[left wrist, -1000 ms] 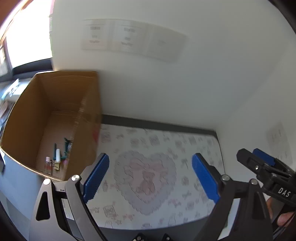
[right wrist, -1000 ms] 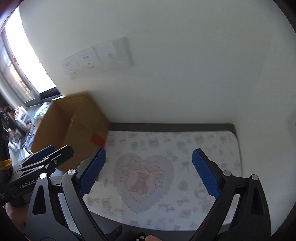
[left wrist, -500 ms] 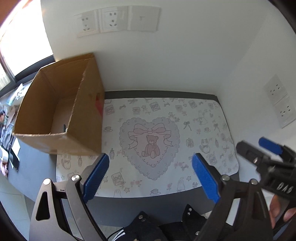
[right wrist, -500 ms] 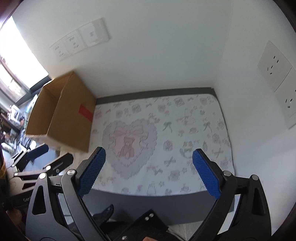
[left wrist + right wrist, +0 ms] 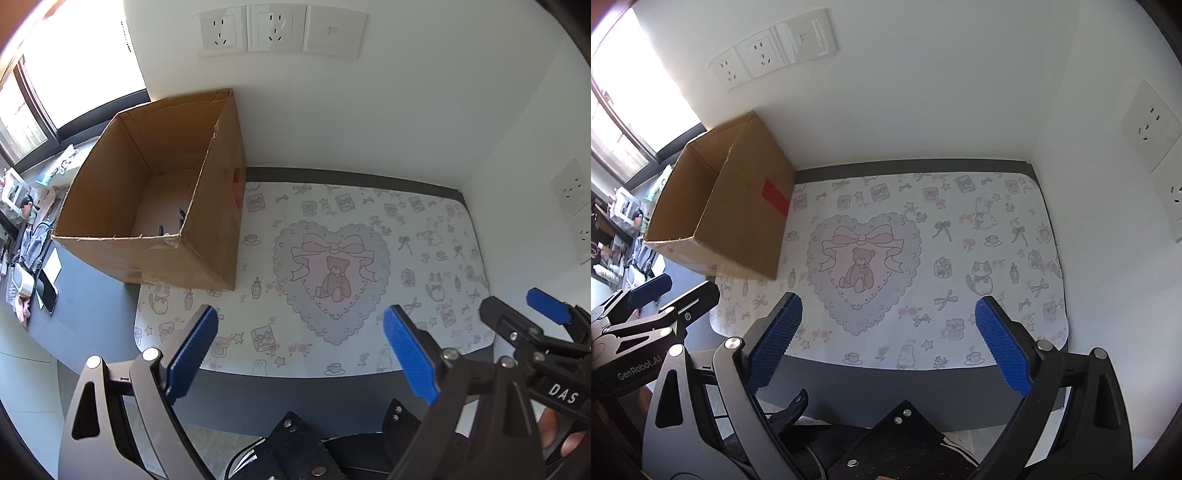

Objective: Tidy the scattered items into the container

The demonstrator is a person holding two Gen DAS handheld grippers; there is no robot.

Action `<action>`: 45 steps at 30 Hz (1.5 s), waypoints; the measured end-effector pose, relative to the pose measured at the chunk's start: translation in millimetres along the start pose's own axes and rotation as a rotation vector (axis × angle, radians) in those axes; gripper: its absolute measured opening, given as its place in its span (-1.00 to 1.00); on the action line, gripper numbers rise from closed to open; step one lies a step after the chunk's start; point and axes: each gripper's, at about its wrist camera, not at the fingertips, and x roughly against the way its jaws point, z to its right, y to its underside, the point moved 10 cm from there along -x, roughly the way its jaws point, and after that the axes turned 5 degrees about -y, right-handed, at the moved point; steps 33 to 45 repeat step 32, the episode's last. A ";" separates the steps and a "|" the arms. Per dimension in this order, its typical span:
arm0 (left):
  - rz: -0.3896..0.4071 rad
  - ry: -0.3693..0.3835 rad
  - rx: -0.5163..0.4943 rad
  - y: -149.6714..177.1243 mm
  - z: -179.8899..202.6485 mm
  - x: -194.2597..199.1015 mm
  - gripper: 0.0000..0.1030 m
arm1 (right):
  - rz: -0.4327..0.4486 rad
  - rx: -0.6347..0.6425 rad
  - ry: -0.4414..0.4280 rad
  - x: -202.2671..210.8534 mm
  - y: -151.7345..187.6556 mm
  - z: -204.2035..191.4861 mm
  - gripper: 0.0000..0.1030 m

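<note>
While both tongs gape wide (nothing held), cardboard box holds small dark items.

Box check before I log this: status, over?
Left gripper and right gripper: jaws open, empty. Box upright on mat, small items inside. Nothing loose on mat.

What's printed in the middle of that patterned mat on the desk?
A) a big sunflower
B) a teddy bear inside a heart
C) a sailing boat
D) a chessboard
B: the mat shows a teddy bear under a bow, framed by a lacy heart, right beside the cardboard box.
</note>
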 end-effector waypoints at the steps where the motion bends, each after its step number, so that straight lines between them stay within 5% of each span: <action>1: -0.004 0.000 -0.002 0.8 0.6 -1.4 0.76 | -0.005 0.001 -0.003 -1.3 0.4 -0.7 0.87; 45: -0.055 0.033 -0.047 -2.9 21.2 -20.3 0.76 | -0.043 -0.032 0.005 -11.1 1.0 13.2 0.87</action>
